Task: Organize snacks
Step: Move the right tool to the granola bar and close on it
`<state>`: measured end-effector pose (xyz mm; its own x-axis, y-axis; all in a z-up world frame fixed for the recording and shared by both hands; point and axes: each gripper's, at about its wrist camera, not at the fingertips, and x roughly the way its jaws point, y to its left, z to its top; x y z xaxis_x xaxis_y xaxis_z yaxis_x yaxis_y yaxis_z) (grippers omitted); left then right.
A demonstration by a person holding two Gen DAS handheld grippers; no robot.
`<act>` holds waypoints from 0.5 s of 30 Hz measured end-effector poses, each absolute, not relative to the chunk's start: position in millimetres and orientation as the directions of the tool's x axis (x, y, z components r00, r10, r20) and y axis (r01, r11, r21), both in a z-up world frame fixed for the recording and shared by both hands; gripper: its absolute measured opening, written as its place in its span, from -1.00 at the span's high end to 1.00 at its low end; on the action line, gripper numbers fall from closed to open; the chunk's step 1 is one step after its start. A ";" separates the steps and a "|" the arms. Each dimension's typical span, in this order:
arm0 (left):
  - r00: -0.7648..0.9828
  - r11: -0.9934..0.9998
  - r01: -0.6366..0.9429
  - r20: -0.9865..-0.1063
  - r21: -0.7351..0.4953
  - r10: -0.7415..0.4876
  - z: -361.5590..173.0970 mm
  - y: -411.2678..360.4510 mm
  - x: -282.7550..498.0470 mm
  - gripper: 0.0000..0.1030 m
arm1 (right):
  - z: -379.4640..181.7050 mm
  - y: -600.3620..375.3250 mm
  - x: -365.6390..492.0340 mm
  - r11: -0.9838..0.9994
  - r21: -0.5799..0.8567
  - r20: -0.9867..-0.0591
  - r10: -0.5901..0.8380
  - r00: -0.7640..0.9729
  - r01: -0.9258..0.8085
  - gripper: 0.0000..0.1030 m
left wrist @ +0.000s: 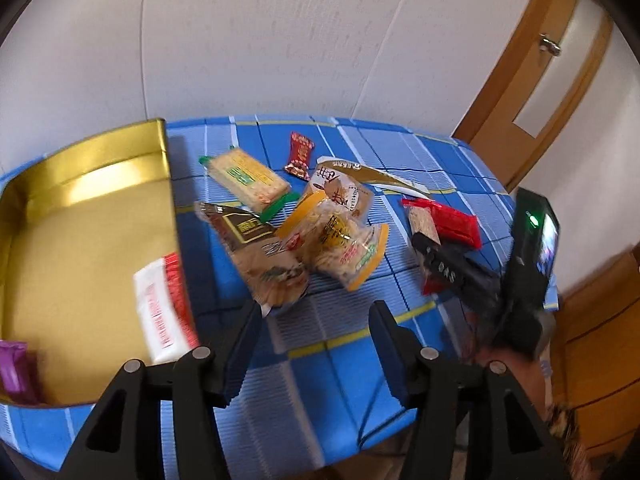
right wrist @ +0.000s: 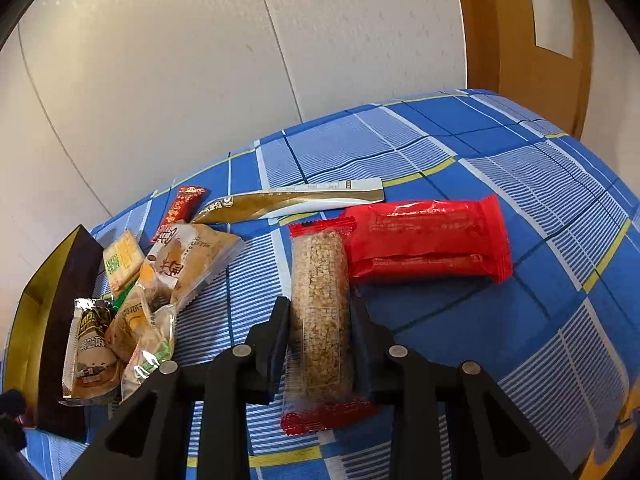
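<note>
My right gripper (right wrist: 320, 305) is shut on a grain bar (right wrist: 320, 272) in a clear wrapper with red ends, which lies on the blue checked cloth (right wrist: 500, 168) beside a red packet (right wrist: 428, 240). The left wrist view shows that same gripper (left wrist: 430, 246) at the right, on the bar (left wrist: 423, 219). My left gripper (left wrist: 316, 312) hangs open over bare cloth, nothing between its fingers, just in front of a heap of snack packets (left wrist: 320, 236). The gold tin (left wrist: 112, 168) stands at the left with a white-and-red packet (left wrist: 164, 304) and a purple one (left wrist: 14, 368) inside.
Loose on the cloth lie a cracker pack with green ends (left wrist: 248, 178), a small red sweet (left wrist: 300, 154) and a long gold sachet (left wrist: 372, 172). The table backs onto a white wall; a wooden door (left wrist: 532, 92) stands at the far right. The cloth's near edge is close below my left gripper.
</note>
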<state>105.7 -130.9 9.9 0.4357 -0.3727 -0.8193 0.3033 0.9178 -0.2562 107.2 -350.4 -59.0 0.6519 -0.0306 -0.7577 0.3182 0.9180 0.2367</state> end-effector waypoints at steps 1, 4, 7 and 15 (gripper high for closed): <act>0.433 0.925 0.291 -0.829 -0.244 -0.355 7.1 -134.1 112.2 -0.10 | -59.0 -350.1 107.2 0.919 0.238 -0.757 -0.028 0.653 0.315 0.42; 0.448 0.943 0.281 -0.845 -0.176 -0.291 0.3 -142.8 126.8 -0.10 | -59.9 -351.4 107.1 0.916 0.248 -0.756 -0.021 0.654 0.316 0.42; 0.441 0.957 0.265 -0.868 -0.118 -0.229 -11.3 -149.1 139.7 -0.10 | -60.8 -352.9 106.7 0.912 0.261 -0.754 -0.013 0.657 0.317 0.42; 0.505 0.947 0.322 -0.843 -0.016 -0.186 -28.3 -159.5 141.8 0.27 | -60.8 -354.0 108.2 0.905 0.281 -0.750 0.000 0.662 0.318 0.42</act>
<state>141.8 -159.5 -28.3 0.5052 -0.1861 -0.8427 0.3221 0.9466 -0.0160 108.2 -354.0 -60.8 0.6620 0.0003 -0.7495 0.3182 0.9053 0.2814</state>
